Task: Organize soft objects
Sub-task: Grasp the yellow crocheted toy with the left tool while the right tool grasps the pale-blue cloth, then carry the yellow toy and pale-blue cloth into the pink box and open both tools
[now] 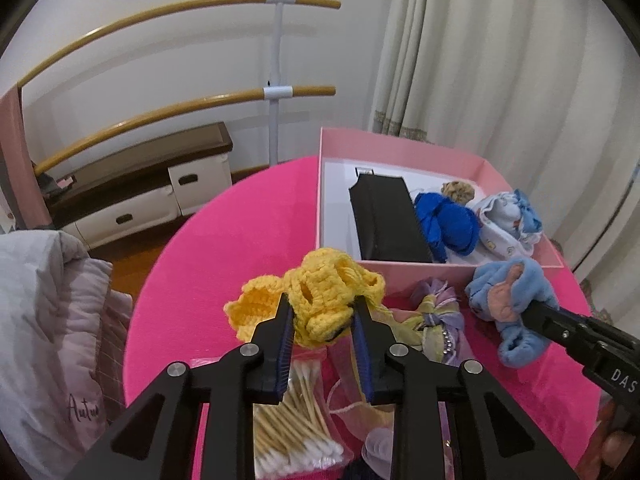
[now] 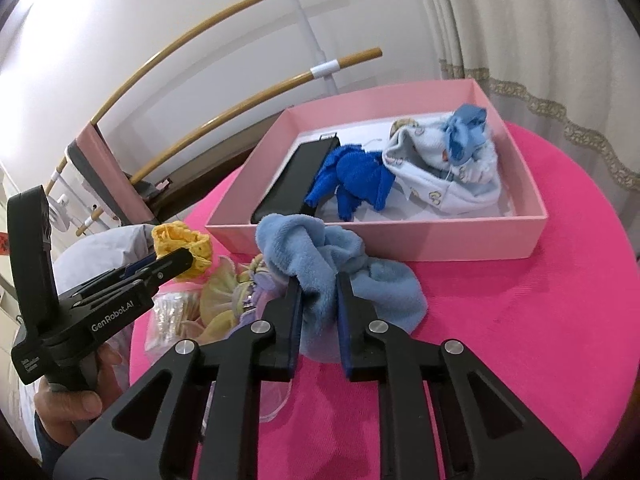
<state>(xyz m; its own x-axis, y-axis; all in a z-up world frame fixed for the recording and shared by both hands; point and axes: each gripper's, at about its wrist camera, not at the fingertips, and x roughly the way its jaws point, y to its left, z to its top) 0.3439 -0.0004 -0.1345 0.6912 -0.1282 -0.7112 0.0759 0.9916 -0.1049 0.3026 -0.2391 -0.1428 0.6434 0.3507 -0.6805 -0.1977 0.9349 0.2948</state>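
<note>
Cream curtains (image 1: pixel 500 60), ballet barre (image 1: pixel 276 92), white wall (image 1: pixel 180 60)

The cotton swabs (image 1: pixel 296 412) lie partly hidden behind the left hand-held gripper (image 1: pixel 322 312), bottom edge cutting them off.
</note>
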